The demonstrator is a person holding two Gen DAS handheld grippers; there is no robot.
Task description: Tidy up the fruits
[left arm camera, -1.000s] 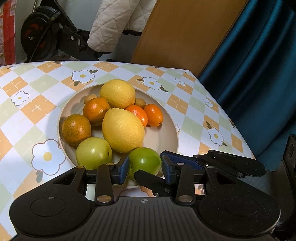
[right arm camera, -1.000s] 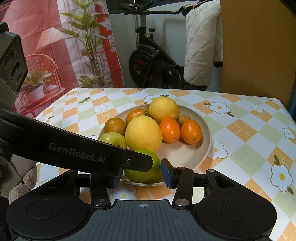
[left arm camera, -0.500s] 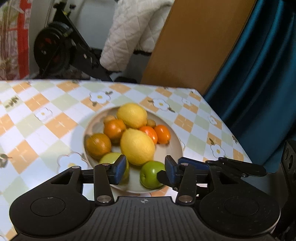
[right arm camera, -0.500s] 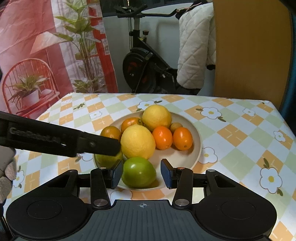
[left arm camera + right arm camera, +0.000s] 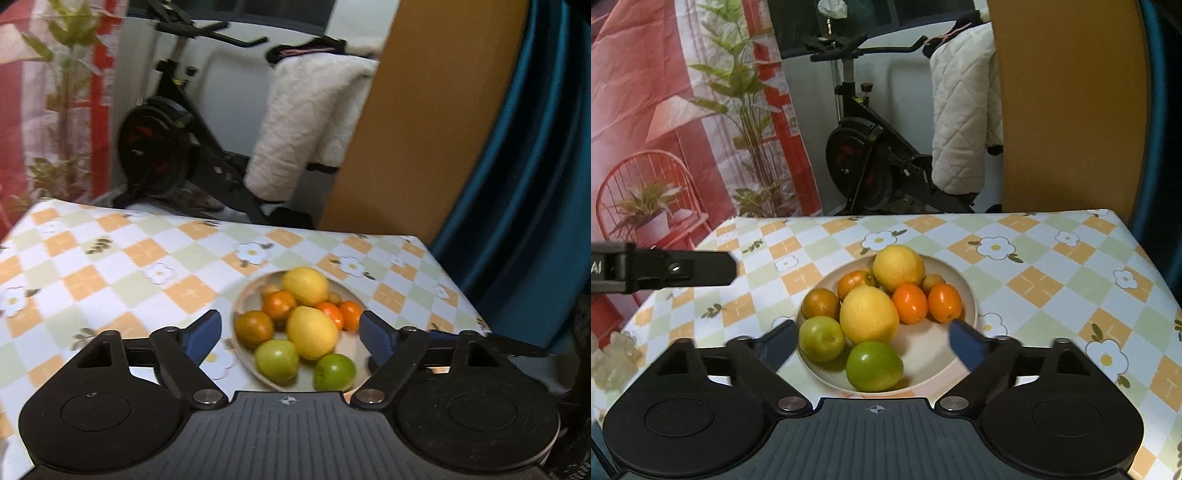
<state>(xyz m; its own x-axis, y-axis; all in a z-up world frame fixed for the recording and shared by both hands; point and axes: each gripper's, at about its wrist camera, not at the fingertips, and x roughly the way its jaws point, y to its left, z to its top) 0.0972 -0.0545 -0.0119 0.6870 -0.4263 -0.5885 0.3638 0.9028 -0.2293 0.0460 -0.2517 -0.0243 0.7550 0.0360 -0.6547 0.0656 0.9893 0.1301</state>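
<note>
A beige plate (image 5: 923, 347) on the checked tablecloth holds two lemons (image 5: 868, 314) (image 5: 898, 267), brownish oranges (image 5: 820, 302), small orange kumquats (image 5: 944, 302), a pale green fruit (image 5: 822, 338) and a darker green fruit (image 5: 874, 365) at its front rim. My right gripper (image 5: 873, 328) hovers above the near rim with its jaws opening and nothing between the pads. My left gripper (image 5: 290, 325) also hangs back above the plate (image 5: 242, 299), jaws opening and empty. The dark green fruit (image 5: 334, 371) lies below it. One left finger (image 5: 683, 267) shows in the right wrist view.
Beyond the table's far edge stand an exercise bike (image 5: 871, 162) draped with a white quilted jacket (image 5: 964, 122), an upright wooden board (image 5: 1067, 110) and a teal curtain (image 5: 524, 166). A red printed hanging (image 5: 646, 110) is at the left. The table's right corner (image 5: 476, 325) is close to the plate.
Both grippers have risen and drawn back from the plate, and their jaws have spread wide. The dark green fruit that lay between the fingers stays at the plate's front.
</note>
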